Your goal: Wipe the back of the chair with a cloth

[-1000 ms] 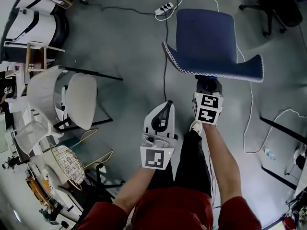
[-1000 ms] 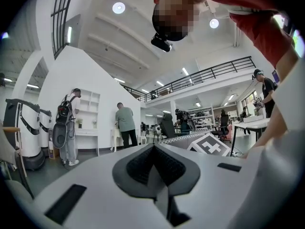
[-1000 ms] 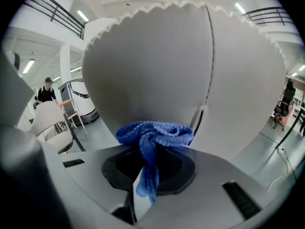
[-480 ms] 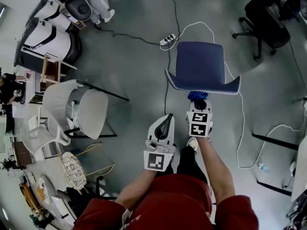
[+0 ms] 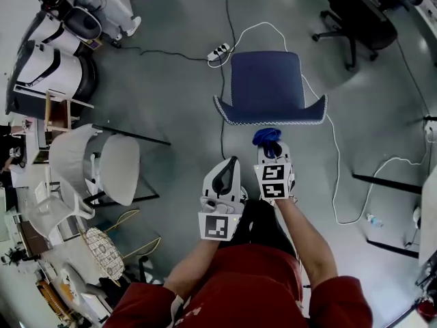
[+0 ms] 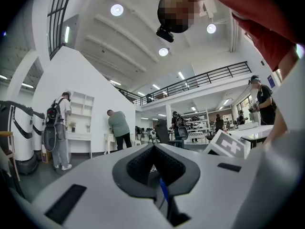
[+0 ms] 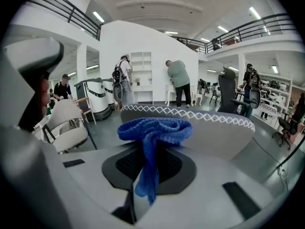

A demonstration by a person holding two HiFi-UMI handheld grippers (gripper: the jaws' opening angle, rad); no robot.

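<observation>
Jaws of right gripper (image 7: 150, 163) closed on a bunched blue cloth (image 7: 153, 130), wad proud of the tips, one tail hanging down between them; jaws of left gripper (image 6: 155, 168) pressed together, nothing held. Cloth near the chair back (image 7: 214, 132), apparently not yet touching. Judged soft, light and limp, easily dropped: best pinched through the bunched middle, as here. Chair back navy, padded, edged in white zigzag stitching, probably yielding a little under pressure. Grey floor (image 5: 171, 80) crossed by cables (image 5: 334, 162); white chair (image 5: 113, 159) well apart to the left; open hall, people (image 7: 178, 82) in the distance.
</observation>
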